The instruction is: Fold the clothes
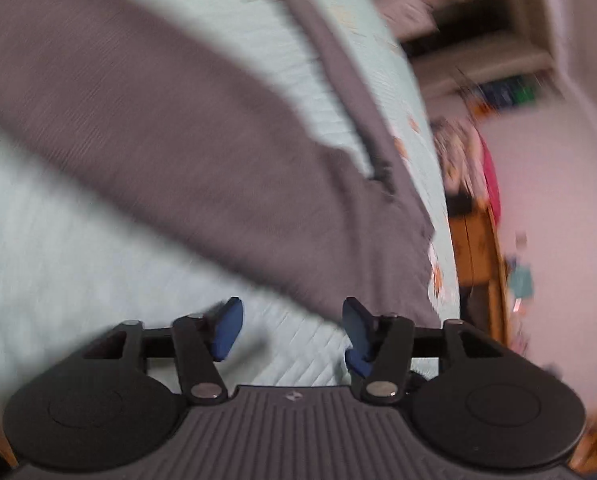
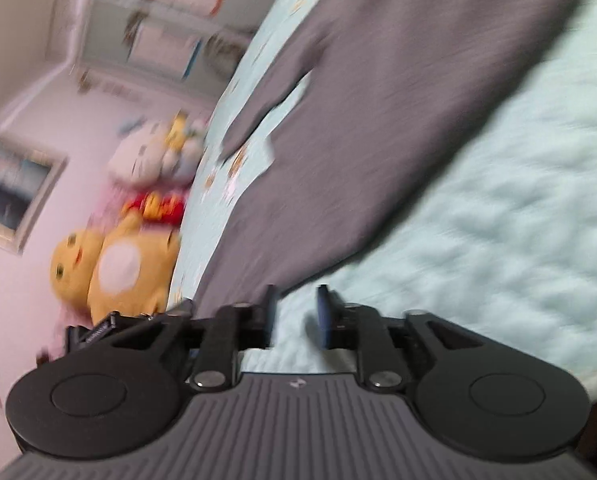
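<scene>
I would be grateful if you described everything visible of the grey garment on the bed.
The grey garment is a plain, dull-grey knit-looking cloth with a fine ribbed texture, spread flat on the pale mint quilted bedcover. A narrow strip, perhaps a sleeve, runs off beside the body, leaving a gap of cover between. Blur hides seams and details. Neither the left gripper nor the right gripper holds it; both stand open at its near edge.

Both wrist views face the garment [image 1: 170, 120] (close, blurred).

Pale pink walls [image 2: 22, 288], white shelving [image 2: 170, 36], and plush toys [image 2: 126, 264] beside the bed [image 2: 498, 220].
</scene>
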`<state>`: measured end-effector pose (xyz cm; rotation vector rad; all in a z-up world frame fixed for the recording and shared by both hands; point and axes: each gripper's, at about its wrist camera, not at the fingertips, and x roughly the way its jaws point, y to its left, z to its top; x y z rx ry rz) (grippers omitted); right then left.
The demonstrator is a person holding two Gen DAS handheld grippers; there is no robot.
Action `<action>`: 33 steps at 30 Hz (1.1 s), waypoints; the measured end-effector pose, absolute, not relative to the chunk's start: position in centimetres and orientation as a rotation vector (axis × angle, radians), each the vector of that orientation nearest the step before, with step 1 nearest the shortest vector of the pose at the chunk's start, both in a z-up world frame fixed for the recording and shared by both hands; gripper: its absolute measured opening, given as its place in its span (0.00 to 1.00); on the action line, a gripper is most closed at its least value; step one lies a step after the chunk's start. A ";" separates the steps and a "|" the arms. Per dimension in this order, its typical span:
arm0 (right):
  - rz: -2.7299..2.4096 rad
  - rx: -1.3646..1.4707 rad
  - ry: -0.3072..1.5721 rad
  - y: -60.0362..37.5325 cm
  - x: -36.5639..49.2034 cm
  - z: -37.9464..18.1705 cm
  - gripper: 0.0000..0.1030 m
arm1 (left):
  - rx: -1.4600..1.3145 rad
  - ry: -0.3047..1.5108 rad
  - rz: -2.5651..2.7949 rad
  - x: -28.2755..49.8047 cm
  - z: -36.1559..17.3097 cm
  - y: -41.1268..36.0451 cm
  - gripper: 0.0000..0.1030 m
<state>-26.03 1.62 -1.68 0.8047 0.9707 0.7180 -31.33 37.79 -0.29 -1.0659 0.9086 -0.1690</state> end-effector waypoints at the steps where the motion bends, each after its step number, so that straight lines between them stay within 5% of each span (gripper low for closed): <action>1: 0.743 0.666 0.945 3.0 -26.4 -0.5 0.28 | -1.081 0.883 -0.167 -31.6 -0.5 37.4 0.55; 9: 0.784 -0.104 0.662 8.8 -29.0 5.6 0.32 | -1.179 0.739 -0.118 -31.3 -1.6 34.0 0.67; 13: 0.816 -0.540 0.501 10.4 -31.1 4.5 0.48 | -1.347 0.717 -0.104 -29.8 -2.4 34.1 0.66; 16: 0.857 -0.712 0.443 11.0 -31.9 3.0 0.48 | -1.444 0.703 -0.054 -30.2 -3.1 35.0 0.53; 21: 0.851 -0.900 0.308 13.0 -33.2 1.0 0.48 | -1.423 0.745 -0.032 -30.8 -3.0 35.3 0.17; 26: 0.819 -0.974 0.244 14.5 -33.0 0.4 0.48 | -1.436 0.754 -0.057 -30.8 -3.1 36.1 0.05; 28: 0.812 -0.965 0.246 14.8 -32.6 0.4 0.40 | -1.431 0.751 -0.059 -31.2 -3.2 36.6 0.04; 30: 0.832 -0.968 0.280 15.0 -32.8 0.5 0.02 | -1.415 0.752 -0.055 -31.9 -2.9 36.5 0.03; 33: 0.840 -0.980 0.272 14.5 -34.3 0.3 0.02 | -1.405 0.763 -0.061 -32.8 -3.1 36.4 0.03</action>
